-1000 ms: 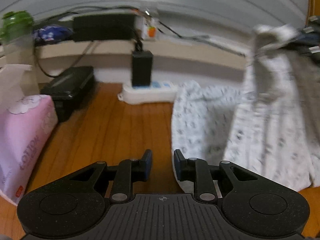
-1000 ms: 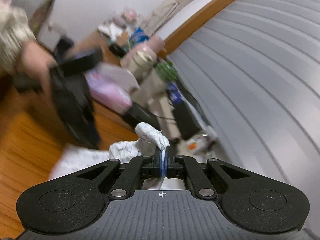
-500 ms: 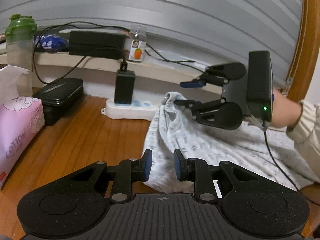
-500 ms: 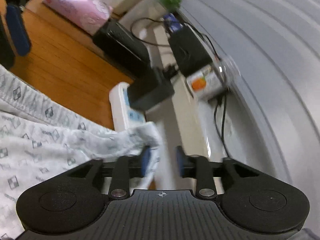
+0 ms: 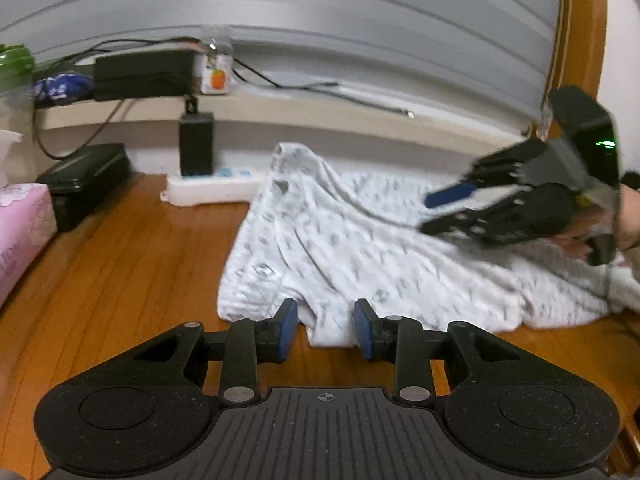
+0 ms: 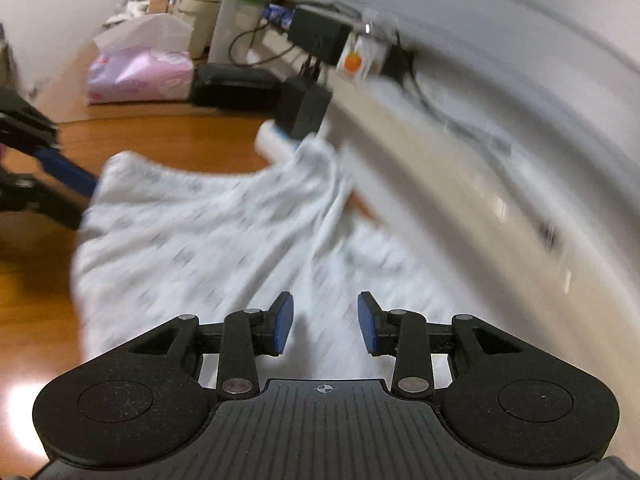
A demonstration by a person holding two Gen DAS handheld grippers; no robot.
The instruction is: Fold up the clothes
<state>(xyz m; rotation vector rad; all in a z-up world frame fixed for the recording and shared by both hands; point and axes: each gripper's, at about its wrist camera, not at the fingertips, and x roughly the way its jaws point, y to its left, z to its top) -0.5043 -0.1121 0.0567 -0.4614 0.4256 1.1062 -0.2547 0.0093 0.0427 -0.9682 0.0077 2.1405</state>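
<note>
- I've got the patterned white garment lying spread on the wooden counter, its far edge bunched up against the power strip at the counter's back edge.
- A second ago my right tool was pinched on a corner of that cloth, held up in the air; now the fabric is down and the fingers stand apart, nothing between the pads.
- In the left view that right tool hovers low over the garment's right half, tilted down towards it.
- My left tool is opening right now: the near hem of the garment sits in the gap, but the pads aren't pressing on it.
- So the drop is done and the cloth is released on both sides. I'd say it's laid out, though rumpled towards the back.
- Next I probably need fresh grips on an edge to start the fold; the pink tissue pack at the left edge looks well clear.
</note>
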